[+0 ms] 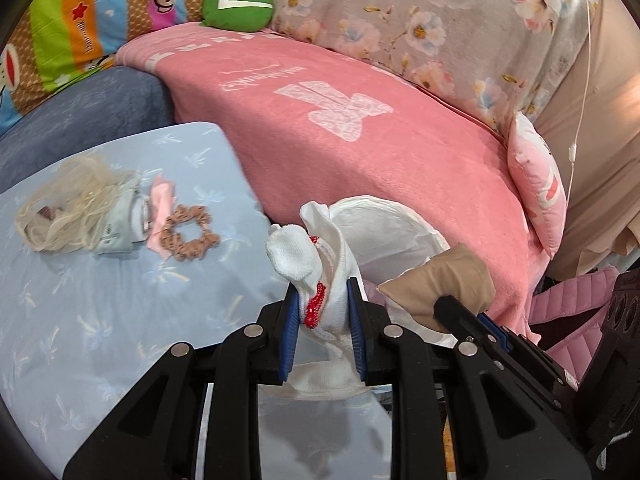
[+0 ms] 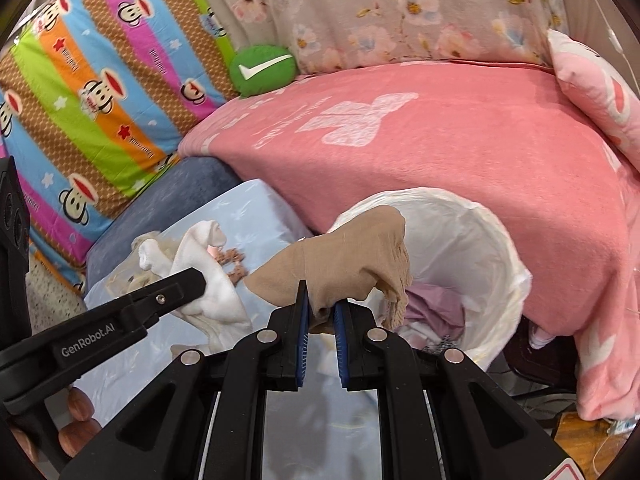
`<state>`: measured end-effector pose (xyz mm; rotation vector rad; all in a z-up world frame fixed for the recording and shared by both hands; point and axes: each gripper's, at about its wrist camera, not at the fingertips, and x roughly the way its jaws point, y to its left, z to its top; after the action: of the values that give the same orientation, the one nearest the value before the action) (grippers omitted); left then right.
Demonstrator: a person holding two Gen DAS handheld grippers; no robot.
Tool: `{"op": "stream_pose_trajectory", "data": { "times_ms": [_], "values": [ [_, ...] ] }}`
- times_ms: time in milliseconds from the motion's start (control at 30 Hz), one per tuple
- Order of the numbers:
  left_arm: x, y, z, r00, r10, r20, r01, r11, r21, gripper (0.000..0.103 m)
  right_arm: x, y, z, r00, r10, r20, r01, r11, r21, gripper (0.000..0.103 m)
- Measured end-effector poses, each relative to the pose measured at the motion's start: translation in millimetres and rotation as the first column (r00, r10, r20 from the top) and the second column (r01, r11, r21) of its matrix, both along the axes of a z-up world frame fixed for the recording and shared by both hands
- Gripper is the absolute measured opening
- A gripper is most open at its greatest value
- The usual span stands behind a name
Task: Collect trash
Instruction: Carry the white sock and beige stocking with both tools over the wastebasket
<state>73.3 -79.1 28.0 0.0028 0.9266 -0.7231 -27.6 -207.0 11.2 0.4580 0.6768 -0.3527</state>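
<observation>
A white knitted sock with red trim (image 1: 320, 280) sits clamped in the left gripper (image 1: 325, 320); the right gripper (image 2: 320, 320) pinches a beige nylon stocking (image 2: 352, 264) over the white-lined bin (image 2: 472, 240).

White sock (image 1: 316, 280) and tan stocking (image 2: 352, 264) (both pinched) beside lined bin (image 2: 472, 240).

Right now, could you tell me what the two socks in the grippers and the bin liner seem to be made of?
White sock: thick knit, likely cotton, ribbed texture showing.
Tan sock: thin sheer nylon by its look, smooth and finely wrinkled.
Bin liner: thin white plastic film, crinkled, slightly translucent.
</observation>
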Motion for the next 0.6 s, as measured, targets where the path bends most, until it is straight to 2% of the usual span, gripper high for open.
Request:
{"op": "stream_pose_trajectory", "data": {
  "times_ms": [533, 600],
  "values": [
    [-6.2, -73.0, 2.6, 0.995, -0.103, 0.007, 0.103, 0.995, 0.003, 0.025, -13.0, -65.0, -13.5, 0.994, -0.109, -0.012, 0.109, 0.994, 0.006, 0.011],
    [-4.9, -76.4, 3.2, 0.995, -0.098, 0.005, 0.098, 0.995, 0.004, 0.038, -11.9, -69.1, -15.1, 0.993, -0.113, -0.015, 0.113, 0.994, 0.008, 0.012]
  ]
}}
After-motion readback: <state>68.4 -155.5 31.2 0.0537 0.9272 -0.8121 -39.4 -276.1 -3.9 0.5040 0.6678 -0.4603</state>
